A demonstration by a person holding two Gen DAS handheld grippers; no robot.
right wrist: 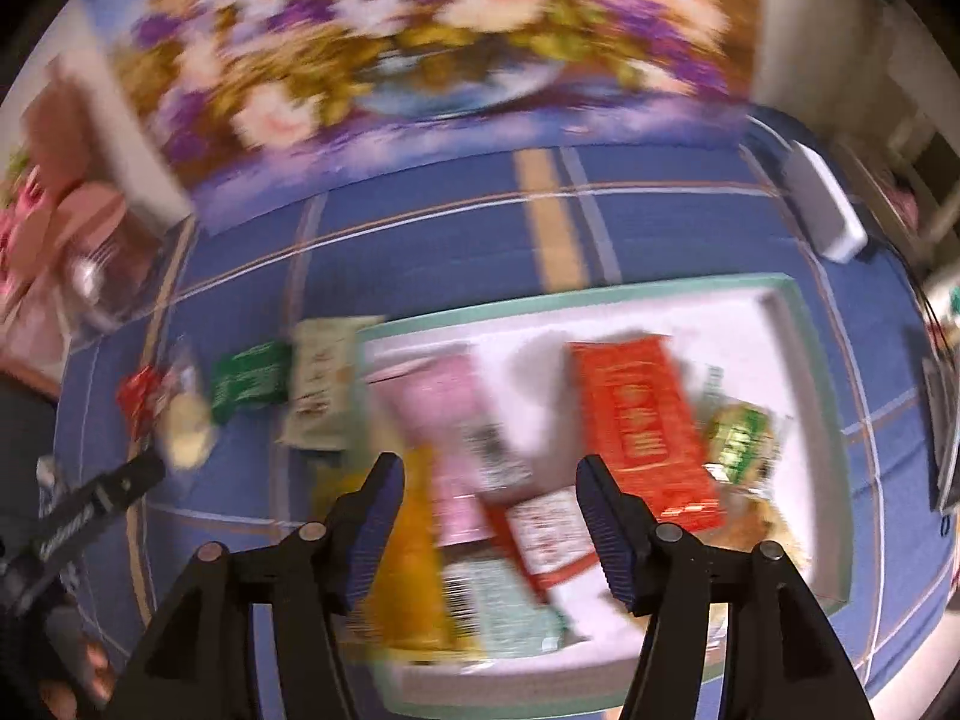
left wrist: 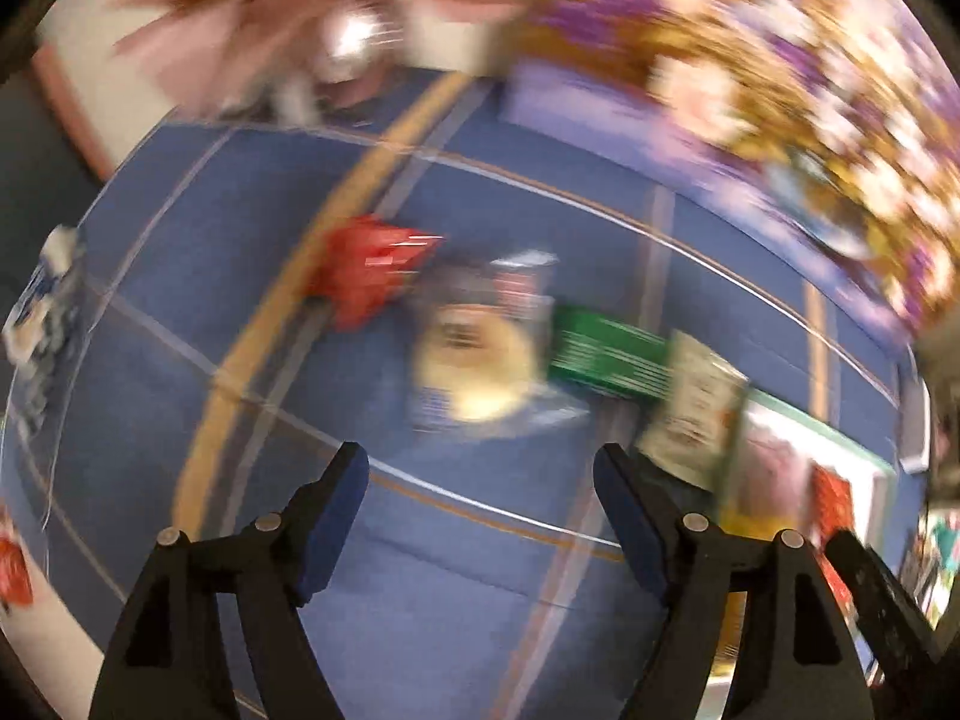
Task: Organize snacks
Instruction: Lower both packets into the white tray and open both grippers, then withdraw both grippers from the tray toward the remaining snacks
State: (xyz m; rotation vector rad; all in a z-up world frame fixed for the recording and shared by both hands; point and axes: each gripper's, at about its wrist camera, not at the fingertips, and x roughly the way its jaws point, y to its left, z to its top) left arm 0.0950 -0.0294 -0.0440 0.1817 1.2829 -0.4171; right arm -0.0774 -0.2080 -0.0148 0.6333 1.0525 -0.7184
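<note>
Both views are motion-blurred. My left gripper (left wrist: pixel 480 468) is open and empty above the blue checked tablecloth (left wrist: pixel 480 612). Ahead of it lie a red packet (left wrist: pixel 366 276), a round pale snack in clear wrap (left wrist: pixel 474 360), a green packet (left wrist: pixel 606 354) and a cream packet (left wrist: pixel 696 408). My right gripper (right wrist: pixel 489 480) is open and empty over a white tray with a green rim (right wrist: pixel 630 312). The tray holds a red box (right wrist: pixel 642 420), a pink packet (right wrist: pixel 450 414), a yellow packet (right wrist: pixel 414 546) and several other snacks. The loose packets also show in the right wrist view, the green packet (right wrist: pixel 249 381) among them.
A floral picture (right wrist: pixel 420 48) leans at the back of the table. A pink object and a shiny glass (right wrist: pixel 90 282) stand at the back left. A white box (right wrist: pixel 825 210) lies at the back right. A blue-white packet (left wrist: pixel 48 300) sits at the table's left edge.
</note>
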